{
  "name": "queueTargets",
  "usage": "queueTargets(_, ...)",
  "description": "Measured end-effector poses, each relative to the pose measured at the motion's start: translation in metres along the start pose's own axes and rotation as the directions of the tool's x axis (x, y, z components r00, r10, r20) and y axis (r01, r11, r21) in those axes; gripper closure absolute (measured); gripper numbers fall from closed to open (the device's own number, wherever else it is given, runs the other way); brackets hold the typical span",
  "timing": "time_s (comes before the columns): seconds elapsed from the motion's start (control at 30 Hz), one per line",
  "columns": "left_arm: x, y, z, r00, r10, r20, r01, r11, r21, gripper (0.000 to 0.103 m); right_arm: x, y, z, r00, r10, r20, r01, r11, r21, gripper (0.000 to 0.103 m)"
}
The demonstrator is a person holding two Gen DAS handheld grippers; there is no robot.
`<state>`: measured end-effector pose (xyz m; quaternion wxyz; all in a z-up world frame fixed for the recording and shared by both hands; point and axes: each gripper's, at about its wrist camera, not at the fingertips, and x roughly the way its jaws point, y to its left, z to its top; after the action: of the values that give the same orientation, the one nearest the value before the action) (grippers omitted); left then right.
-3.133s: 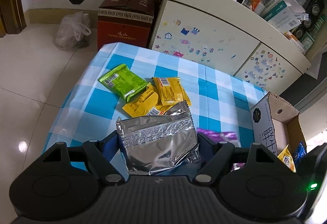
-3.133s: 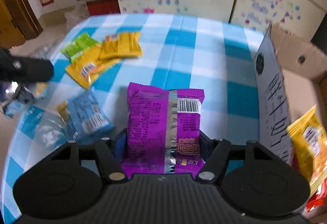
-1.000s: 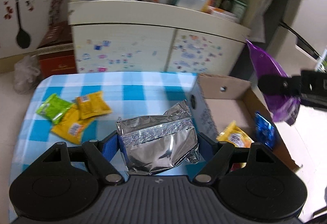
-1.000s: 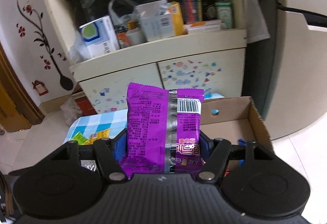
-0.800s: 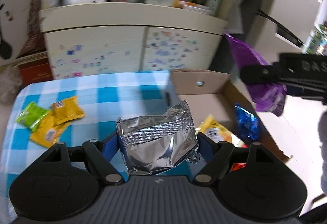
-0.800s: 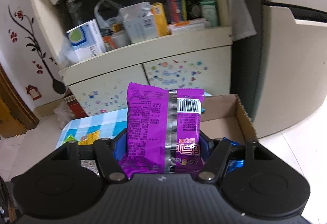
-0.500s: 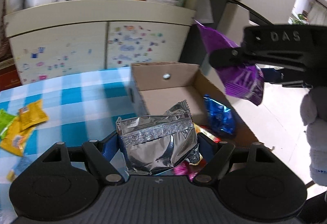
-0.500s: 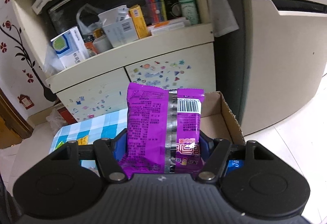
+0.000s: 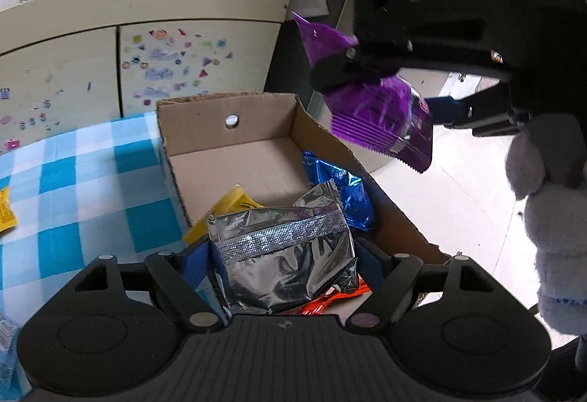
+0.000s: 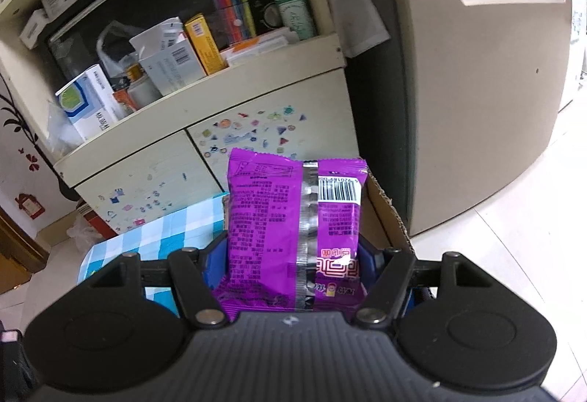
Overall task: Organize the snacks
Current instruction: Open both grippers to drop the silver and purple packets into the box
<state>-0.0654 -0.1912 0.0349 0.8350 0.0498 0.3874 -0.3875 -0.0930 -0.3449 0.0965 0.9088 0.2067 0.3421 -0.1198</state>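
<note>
Left hand-held gripper: its jaws have just been opening a little; the silver foil packet is between the blue pads, though whether they still press on it cannot be told

Silver foil packet: crinkled, poised over the near end of the cardboard box

Right hand-held gripper: clamped on the purple snack packet, barcode side up (in the left wrist view it comes in from the right, up above the box's right wall, a light-gloved hand behind it)

Box contents: a yellow packet, a blue foil packet and an orange-red wrapper, all at the near end; the far part of the floor is bare cardboard

Worktop: blue and white checked cloth, the box at its right edge, another yellow packet at the far left

Behind: cream cabinet with stickers on its doors, its shelf crowded with boxes and bottles
</note>
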Motion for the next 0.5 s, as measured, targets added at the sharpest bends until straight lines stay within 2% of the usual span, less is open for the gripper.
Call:
queueTargets(0.1, 0.001, -0.003, -0.001, 1.0, -0.02, 0.002, 0.02, 1.0, 0.007, 0.012, 0.004, -0.002, 0.0, 1.0, -0.02, -0.008, 0.02, 1.0, 0.019, 0.033)
queueTargets(0.13, 0.001, -0.003, 0.0, 1.0, -0.02, 0.005, 0.02, 1.0, 0.004, 0.006, 0.005, -0.003, 0.0, 1.0, -0.027, -0.01, 0.027, 0.999, 0.027, 0.032)
queueTargets(0.17, -0.001, -0.003, 0.001, 1.0, -0.017, 0.011, 0.017, 1.0, 0.0, 0.003, 0.006, -0.004, 0.001, 0.999, -0.033, -0.012, 0.033, 0.999, 0.031, 0.025)
queueTargets(0.2, -0.003, -0.003, 0.002, 1.0, -0.018, 0.02, 0.018, 1.0, -0.002, 0.002, 0.006, -0.004, 0.001, 0.999, -0.045, -0.011, 0.045, 0.998, 0.036, 0.018)
queueTargets(0.23, -0.006, -0.003, 0.004, 0.999, -0.024, 0.027, 0.024, 1.0, -0.002, 0.002, 0.006, -0.004, 0.0, 0.999, -0.051, -0.006, 0.051, 0.998, 0.038, 0.017)
queueTargets(0.5, -0.018, 0.006, 0.008, 1.0, 0.018, 0.018, -0.017, 0.999, -0.037, 0.002, 0.004, 0.001, 0.001, 1.0, -0.021, 0.012, 0.021, 0.999, 0.025, 0.017)
